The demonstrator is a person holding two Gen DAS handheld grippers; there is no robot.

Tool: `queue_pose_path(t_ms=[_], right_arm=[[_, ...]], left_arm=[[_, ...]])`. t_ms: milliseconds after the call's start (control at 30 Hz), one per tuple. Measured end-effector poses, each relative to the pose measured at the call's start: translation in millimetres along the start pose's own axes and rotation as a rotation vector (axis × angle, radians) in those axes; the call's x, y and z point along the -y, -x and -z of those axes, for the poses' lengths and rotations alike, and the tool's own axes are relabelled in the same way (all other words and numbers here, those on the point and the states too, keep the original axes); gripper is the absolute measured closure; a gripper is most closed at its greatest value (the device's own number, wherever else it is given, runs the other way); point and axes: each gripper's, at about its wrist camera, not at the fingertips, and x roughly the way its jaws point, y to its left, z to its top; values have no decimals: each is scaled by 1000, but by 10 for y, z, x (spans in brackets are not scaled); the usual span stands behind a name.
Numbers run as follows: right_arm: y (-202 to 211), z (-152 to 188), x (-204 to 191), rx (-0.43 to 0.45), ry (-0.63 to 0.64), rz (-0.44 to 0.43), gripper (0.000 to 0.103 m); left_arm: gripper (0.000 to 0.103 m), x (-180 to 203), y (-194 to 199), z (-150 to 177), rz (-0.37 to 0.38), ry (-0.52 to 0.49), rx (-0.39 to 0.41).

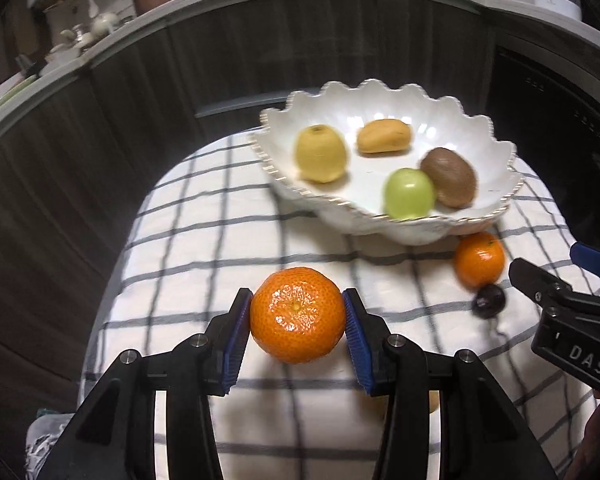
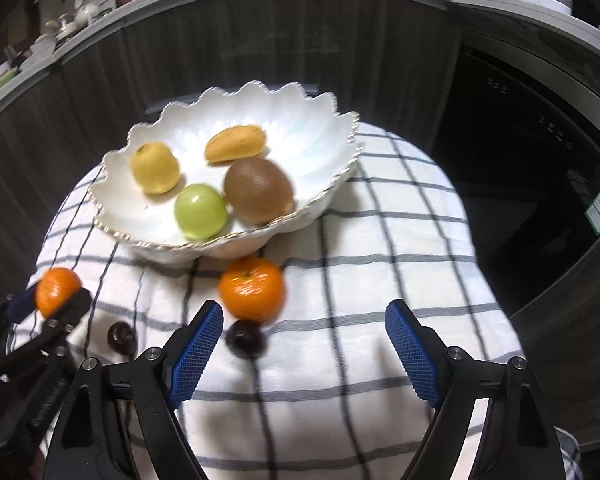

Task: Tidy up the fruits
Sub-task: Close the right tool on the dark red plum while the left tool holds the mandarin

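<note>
My left gripper is shut on a mandarin, held above the checked cloth; it also shows in the right wrist view. My right gripper is open and empty, just short of a second mandarin and a dark cherry on the cloth. Another dark cherry lies to the left. The white scalloped bowl behind holds a yellow fruit, a mango-like fruit, a green fruit and a kiwi.
The checked cloth covers a small round table. Dark wood-panel cabinet fronts stand close behind, with a cluttered countertop above. A dark appliance is at the right.
</note>
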Motion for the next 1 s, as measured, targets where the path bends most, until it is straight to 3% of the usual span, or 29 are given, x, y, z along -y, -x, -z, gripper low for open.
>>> queue_pose_path(t_ms=[67,300,467,600,667,1000], right_arm=[[-69,17,-87,-20,16,-15,32],[-233,37,-221,-57,24,-26,44],[-349,77,-261,-90,26,-34,58],[-420,114,-292,-111,31,-36,61],[-438,132,-285,-117,29,-38,71],[-313,100,-226,-93,22,-58,72]], left_arm=[[58,-86,-22,34,-11,16,-7],[58,-231,-103,89,-19,51,-27],[58,-260,-131,106,-15,63,-32],[58,-272,-151,115,-13,67,-39],[58,-271,-149,118,-14,66,-38],[58,-218,-99,99,-7,55,-28]])
